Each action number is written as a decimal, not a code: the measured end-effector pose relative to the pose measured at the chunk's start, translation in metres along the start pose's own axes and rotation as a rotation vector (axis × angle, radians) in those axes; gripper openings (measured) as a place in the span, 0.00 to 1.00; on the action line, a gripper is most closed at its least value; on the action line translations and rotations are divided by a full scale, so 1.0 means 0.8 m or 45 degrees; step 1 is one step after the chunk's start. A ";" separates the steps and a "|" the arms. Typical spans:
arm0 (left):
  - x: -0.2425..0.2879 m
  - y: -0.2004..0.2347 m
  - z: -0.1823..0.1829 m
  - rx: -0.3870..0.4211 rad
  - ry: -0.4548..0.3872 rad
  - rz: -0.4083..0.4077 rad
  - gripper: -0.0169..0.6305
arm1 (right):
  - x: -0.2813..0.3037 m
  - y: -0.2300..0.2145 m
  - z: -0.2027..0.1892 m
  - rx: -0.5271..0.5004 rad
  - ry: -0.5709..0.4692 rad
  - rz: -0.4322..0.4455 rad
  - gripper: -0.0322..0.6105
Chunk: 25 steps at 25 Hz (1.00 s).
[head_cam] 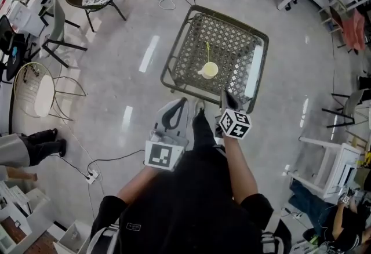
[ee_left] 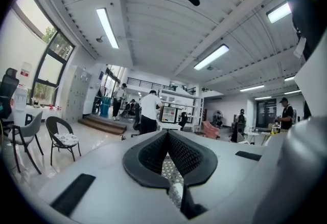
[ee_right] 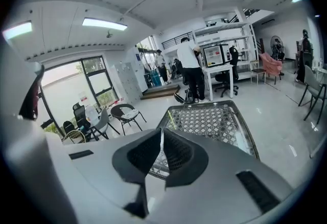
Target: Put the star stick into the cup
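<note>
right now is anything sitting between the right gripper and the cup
No, only bare lattice tabletop lies between the right gripper and the cup; the head view shows it.

Black short-sleeved shirt (head_cam: 191, 212), grey left tongs (head_cam: 183, 102), right tongs (head_cam: 225, 96)

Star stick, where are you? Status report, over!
Left gripper shut, empty. Right gripper shut, empty. Both short of the table. Star stick looks already in the cup. Nothing in the way.
</note>
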State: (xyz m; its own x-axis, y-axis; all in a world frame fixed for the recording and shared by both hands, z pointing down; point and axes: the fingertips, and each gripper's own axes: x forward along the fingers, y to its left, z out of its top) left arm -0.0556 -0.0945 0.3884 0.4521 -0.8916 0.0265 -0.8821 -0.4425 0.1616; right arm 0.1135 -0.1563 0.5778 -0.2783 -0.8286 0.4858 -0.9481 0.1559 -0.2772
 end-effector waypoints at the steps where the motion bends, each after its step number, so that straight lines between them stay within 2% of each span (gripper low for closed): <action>1: -0.006 -0.004 0.003 0.005 -0.003 -0.009 0.05 | -0.016 0.005 0.006 0.004 -0.028 0.003 0.08; 11: -0.041 -0.051 0.001 -0.004 0.022 -0.089 0.05 | -0.142 0.044 0.028 0.015 -0.204 0.038 0.07; 17: -0.047 -0.066 0.003 0.019 0.016 -0.073 0.05 | -0.202 0.060 0.053 -0.035 -0.300 0.076 0.07; 25: -0.045 -0.075 0.000 0.034 0.019 -0.044 0.05 | -0.224 0.076 0.058 -0.095 -0.294 0.167 0.07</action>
State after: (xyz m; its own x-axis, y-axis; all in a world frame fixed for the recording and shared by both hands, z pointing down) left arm -0.0193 -0.0359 0.3774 0.4844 -0.8741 0.0362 -0.8688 -0.4759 0.1366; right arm 0.1127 -0.0231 0.4354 -0.3651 -0.8980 0.2455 -0.9174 0.3021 -0.2591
